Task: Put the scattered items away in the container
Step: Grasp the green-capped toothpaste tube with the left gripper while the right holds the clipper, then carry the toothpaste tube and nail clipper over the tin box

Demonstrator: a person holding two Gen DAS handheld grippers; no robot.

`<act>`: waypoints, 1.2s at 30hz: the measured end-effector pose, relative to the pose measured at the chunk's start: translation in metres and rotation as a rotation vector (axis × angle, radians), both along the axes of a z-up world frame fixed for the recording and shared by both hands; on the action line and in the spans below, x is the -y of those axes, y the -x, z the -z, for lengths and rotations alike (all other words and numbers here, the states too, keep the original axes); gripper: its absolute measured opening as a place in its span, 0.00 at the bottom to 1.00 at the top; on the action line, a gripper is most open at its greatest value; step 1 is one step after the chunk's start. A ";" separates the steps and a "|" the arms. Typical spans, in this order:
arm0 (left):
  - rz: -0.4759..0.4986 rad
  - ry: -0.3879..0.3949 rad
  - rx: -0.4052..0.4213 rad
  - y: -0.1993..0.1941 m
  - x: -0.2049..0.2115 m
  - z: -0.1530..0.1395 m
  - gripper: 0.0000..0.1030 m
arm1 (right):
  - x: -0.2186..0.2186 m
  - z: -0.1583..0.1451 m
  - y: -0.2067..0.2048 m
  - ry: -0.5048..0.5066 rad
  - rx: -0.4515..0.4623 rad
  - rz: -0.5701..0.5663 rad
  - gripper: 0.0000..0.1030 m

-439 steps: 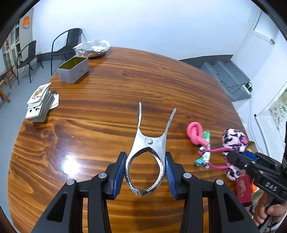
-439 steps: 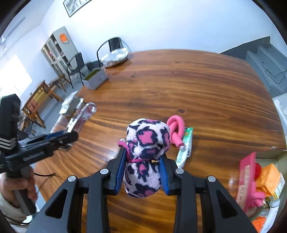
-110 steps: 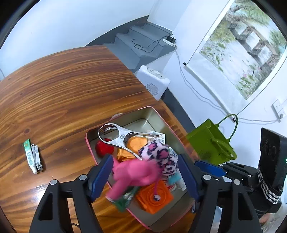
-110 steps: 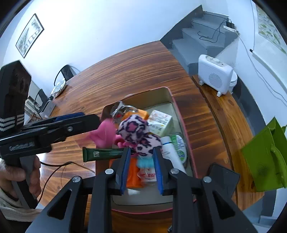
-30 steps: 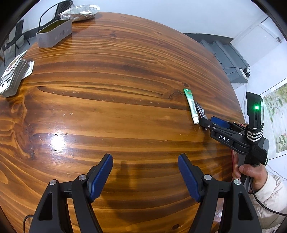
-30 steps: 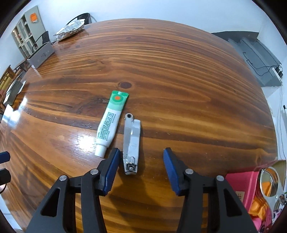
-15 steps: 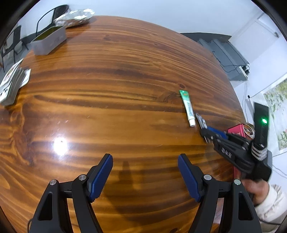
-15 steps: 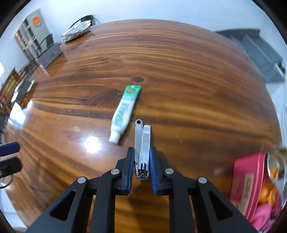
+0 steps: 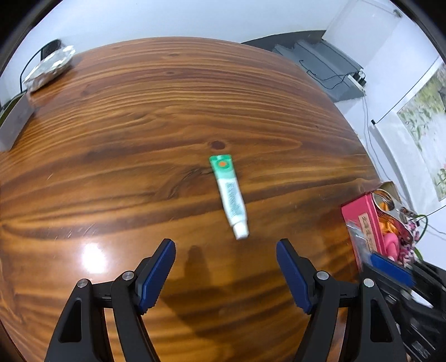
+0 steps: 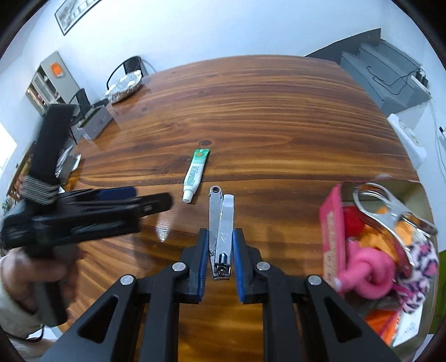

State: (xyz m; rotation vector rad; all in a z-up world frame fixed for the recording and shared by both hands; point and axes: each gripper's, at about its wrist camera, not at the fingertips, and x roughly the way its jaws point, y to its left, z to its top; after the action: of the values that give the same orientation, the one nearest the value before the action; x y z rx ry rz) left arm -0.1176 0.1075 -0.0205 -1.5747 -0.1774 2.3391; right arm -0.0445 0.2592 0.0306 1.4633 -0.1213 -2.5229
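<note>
I have the right gripper (image 10: 220, 250) clamped on the nail clipper (image 10: 221, 234), clear of the table for the pink container (image 10: 331, 236) at right, while my left gripper (image 9: 225, 275), jaws apart, lines up near the toothpaste tube (image 9: 229, 195).

my view: white walls (image 10: 223, 25) | grey stairs (image 10: 390, 72) | black chair (image 10: 131, 65) | shelf unit (image 10: 51, 83) | framed picture (image 10: 75, 14) | wood desk (image 10: 251, 111)

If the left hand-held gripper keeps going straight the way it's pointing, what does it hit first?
Probably the green and white tube on the table, lying just ahead between the open left hand-held gripper fingers' line; depth is uncertain.
</note>
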 end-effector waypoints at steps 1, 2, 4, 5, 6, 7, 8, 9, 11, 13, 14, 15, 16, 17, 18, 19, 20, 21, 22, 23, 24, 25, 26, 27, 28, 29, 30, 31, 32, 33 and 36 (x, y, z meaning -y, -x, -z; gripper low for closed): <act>0.001 0.008 -0.002 0.003 -0.004 0.001 0.74 | -0.004 -0.003 -0.002 0.004 -0.005 0.007 0.18; 0.002 0.018 -0.007 0.007 -0.009 0.003 0.74 | -0.010 -0.008 -0.005 0.009 -0.013 0.016 0.18; 0.001 0.032 -0.013 0.013 -0.015 0.007 0.71 | -0.020 -0.016 -0.011 0.019 -0.027 0.027 0.18; -0.002 0.041 -0.011 0.017 -0.019 0.010 0.68 | -0.025 -0.020 -0.012 0.023 -0.035 0.031 0.18; -0.008 0.049 -0.007 0.021 -0.022 0.013 0.67 | -0.028 -0.023 -0.014 0.026 -0.040 0.033 0.18; -0.012 0.057 -0.005 0.024 -0.023 0.016 0.67 | -0.031 -0.026 -0.015 0.030 -0.045 0.036 0.18; -0.017 0.068 -0.004 0.027 -0.025 0.019 0.67 | -0.035 -0.029 -0.016 0.036 -0.051 0.039 0.18; -0.023 0.077 0.000 0.031 -0.027 0.022 0.67 | -0.039 -0.032 -0.018 0.040 -0.055 0.041 0.18; -0.038 0.103 -0.010 0.037 -0.030 0.025 0.67 | -0.047 -0.037 -0.019 0.045 -0.066 0.046 0.18; -0.048 0.115 -0.013 0.040 -0.031 0.026 0.66 | -0.055 -0.039 -0.020 0.048 -0.073 0.052 0.18; -0.054 0.121 -0.015 0.042 -0.032 0.026 0.62 | -0.059 -0.040 -0.020 0.048 -0.074 0.057 0.18; -0.056 0.128 -0.020 0.042 -0.032 0.026 0.50 | -0.063 -0.040 -0.021 0.047 -0.076 0.060 0.18; -0.055 0.133 -0.023 0.043 -0.033 0.025 0.34 | -0.066 -0.040 -0.022 0.047 -0.077 0.063 0.18; -0.055 0.133 -0.022 0.044 -0.035 0.025 0.24 | -0.069 -0.040 -0.023 0.046 -0.077 0.068 0.18; -0.059 0.127 -0.017 0.045 -0.035 0.024 0.21 | -0.073 -0.040 -0.023 0.047 -0.076 0.072 0.18; -0.066 0.122 -0.013 0.045 -0.035 0.025 0.20 | -0.077 -0.041 -0.023 0.048 -0.076 0.077 0.18; -0.071 0.118 -0.010 0.044 -0.035 0.025 0.20 | -0.081 -0.041 -0.024 0.048 -0.077 0.082 0.18; -0.074 0.116 -0.010 0.042 -0.036 0.024 0.19 | -0.085 -0.042 -0.025 0.048 -0.079 0.085 0.18; -0.078 0.112 -0.013 0.040 -0.036 0.023 0.16 | -0.090 -0.043 -0.026 0.048 -0.082 0.089 0.18; -0.081 0.108 -0.018 0.036 -0.036 0.020 0.12 | -0.094 -0.044 -0.027 0.049 -0.085 0.095 0.18; -0.083 0.106 -0.025 0.031 -0.039 0.015 0.10 | -0.099 -0.044 -0.028 0.050 -0.087 0.102 0.18; -0.083 0.105 -0.034 0.029 -0.043 0.011 0.08 | -0.104 -0.045 -0.029 0.052 -0.088 0.108 0.18; -0.081 0.103 -0.043 0.025 -0.044 0.006 0.08 | -0.109 -0.045 -0.030 0.052 -0.089 0.114 0.18; -0.077 0.101 -0.055 0.022 -0.046 0.001 0.08 | -0.114 -0.046 -0.032 0.053 -0.090 0.122 0.18; -0.070 0.102 -0.067 0.018 -0.049 -0.003 0.08 | -0.118 -0.046 -0.033 0.053 -0.090 0.129 0.18; -0.064 0.107 -0.078 0.015 -0.051 -0.007 0.08 | -0.123 -0.046 -0.035 0.054 -0.089 0.138 0.18; -0.064 0.110 -0.080 0.014 -0.053 -0.008 0.08 | -0.129 -0.045 -0.037 0.056 -0.087 0.146 0.18; -0.063 0.114 -0.078 0.014 -0.054 -0.008 0.08 | -0.133 -0.045 -0.038 0.060 -0.085 0.154 0.18; -0.062 0.120 -0.076 0.014 -0.054 -0.008 0.08 | -0.136 -0.044 -0.039 0.062 -0.084 0.157 0.18; -0.068 0.130 -0.076 0.015 -0.054 -0.006 0.08 | -0.139 -0.044 -0.040 0.062 -0.083 0.159 0.18; -0.128 0.140 -0.073 0.021 -0.047 0.003 0.09 | -0.143 -0.045 -0.042 0.067 -0.085 0.156 0.18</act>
State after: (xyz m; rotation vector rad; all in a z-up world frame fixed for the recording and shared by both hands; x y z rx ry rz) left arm -0.1384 0.1544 -0.0239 -1.5801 -0.1027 2.5540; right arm -0.0021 0.4024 0.0759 1.3690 -0.3136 -2.6707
